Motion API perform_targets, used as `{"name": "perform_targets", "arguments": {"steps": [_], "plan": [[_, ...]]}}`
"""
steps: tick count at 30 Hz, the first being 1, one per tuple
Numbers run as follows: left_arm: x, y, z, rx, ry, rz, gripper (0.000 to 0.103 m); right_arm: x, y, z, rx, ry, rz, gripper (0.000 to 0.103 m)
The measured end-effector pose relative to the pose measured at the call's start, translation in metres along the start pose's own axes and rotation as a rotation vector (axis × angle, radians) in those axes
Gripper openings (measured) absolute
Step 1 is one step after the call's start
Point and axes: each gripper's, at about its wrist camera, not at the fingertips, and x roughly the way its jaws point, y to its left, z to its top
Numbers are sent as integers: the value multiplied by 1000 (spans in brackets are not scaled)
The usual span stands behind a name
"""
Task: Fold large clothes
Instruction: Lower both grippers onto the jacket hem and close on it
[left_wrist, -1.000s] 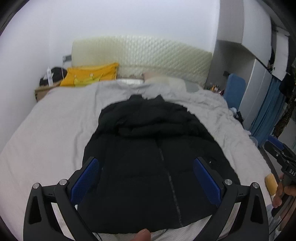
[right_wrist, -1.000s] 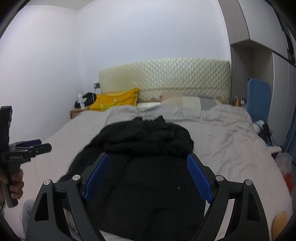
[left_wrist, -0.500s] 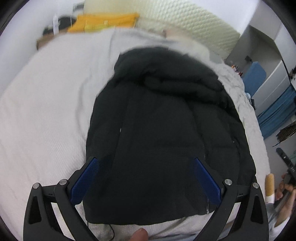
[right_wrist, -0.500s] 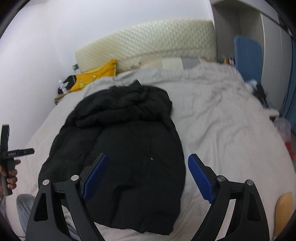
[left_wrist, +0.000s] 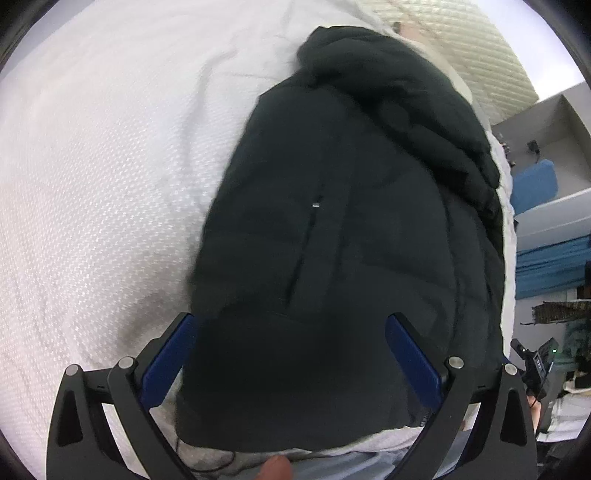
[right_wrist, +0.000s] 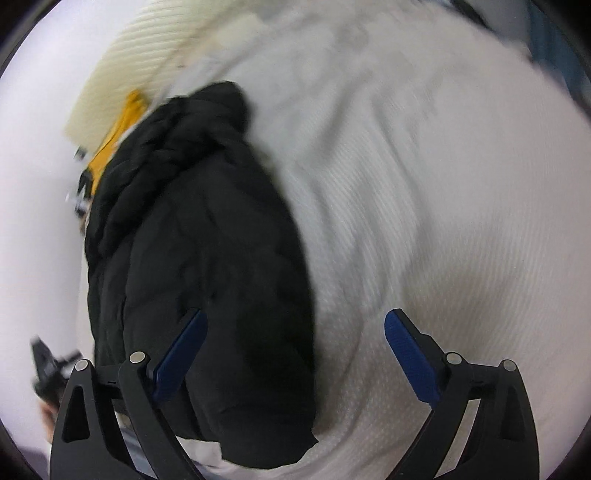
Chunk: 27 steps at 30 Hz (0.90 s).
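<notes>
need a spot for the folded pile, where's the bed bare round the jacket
Bare sheet left of the jacket, and a wide patch on its right. Crowded: headboard end by the hood, and the near hem where both open grippers hover.

The black puffer jacket (left_wrist: 351, 229) is matt, quilted cloth, softly puffed. The bed (left_wrist: 92, 184) wears white cloth with a fine woven dimple. Each claw has matt black plastic arms, blue ribbed pads (right_wrist: 406, 347) and shiny metal pins.
</notes>
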Motion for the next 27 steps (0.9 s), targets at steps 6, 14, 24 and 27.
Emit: {"name": "perform_targets", "arguments": {"steps": [6, 14, 24, 27], "plan": [[32, 20, 3, -33, 81, -15, 102, 30, 0, -9, 54, 153, 107, 97], [65, 23, 7, -64, 169, -44, 102, 28, 26, -15, -18, 180, 294, 98], [58, -21, -2, 54, 183, -210, 100, 33, 39, -19, -81, 172, 282, 98], [67, -22, 1, 38, 211, -176, 97, 44, 29, -18, -58, 178, 220, 98]]}}
